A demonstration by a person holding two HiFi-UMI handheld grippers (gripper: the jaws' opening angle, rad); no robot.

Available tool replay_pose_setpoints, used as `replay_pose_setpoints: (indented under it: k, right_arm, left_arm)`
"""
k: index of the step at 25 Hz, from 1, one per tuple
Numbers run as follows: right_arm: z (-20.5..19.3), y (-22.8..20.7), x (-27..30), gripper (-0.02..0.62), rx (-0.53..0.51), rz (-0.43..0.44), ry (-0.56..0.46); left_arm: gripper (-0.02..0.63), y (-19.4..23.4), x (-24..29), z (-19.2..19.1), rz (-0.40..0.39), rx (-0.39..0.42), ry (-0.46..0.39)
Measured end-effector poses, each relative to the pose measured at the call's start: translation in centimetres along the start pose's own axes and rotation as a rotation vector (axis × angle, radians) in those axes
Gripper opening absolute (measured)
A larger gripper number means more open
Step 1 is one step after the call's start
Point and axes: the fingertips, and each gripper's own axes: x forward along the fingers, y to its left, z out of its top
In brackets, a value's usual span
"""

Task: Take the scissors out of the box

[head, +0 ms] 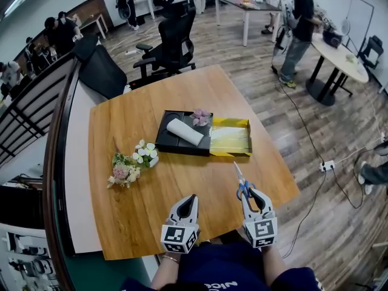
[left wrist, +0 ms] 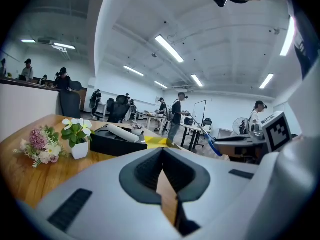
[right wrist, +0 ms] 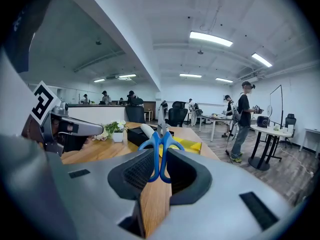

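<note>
We log right gripper (head: pixel 250 194) clamped on scissors (head: pixel 240 177) handles, blades toward 12 o'clock; box (head: pixel 174 145) at 11 o'clock; left gripper (head: pixel 191 199) closed, empty.

Bare table (head: pixel 194 183) fronts box (head: pixel 182 149); flowers (head: pixel 125 170) flank left.

Count on the one wooden tabletop (head: pixel 182 190):

- one pair of scissors (head: pixel 243 187)
- two open boxes: one black box (head: pixel 165 139) and one yellow box (head: pixel 245 124)
- one white roll (head: pixel 185 131)
- one small pink flower (head: pixel 200 117)
- one white-flowered pot plant (head: pixel 146 153)
- one loose bouquet (head: pixel 123 173)

Grippers: two, the left gripper (head: pixel 192 197) and the right gripper (head: pixel 252 196).

Black office chairs at the tabletop's far side: two, the far chair (head: pixel 173 38) and the left chair (head: pixel 100 71).

Round table (head: pixel 339 56), far right: one.

People in the far room: several, exact number not determinable.
</note>
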Motion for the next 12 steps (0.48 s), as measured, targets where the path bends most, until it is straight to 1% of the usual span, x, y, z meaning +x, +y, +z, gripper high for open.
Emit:
replay_pose_setpoints:
  k: [5, 12]
  right_arm:
    - [-0.4, -0.8, 0.5, 0.092, -0.002, -0.003, 0.011]
    - [-0.1, -1.4, 1.0, 0.092, -0.003, -0.005, 0.020]
  left_arm:
    - [0.003, 0.3, 0.6, -0.8, 0.014, -0.010, 0.016]
    - [0.003, 0.7, 1.2, -0.5, 0.026, -0.019, 0.018]
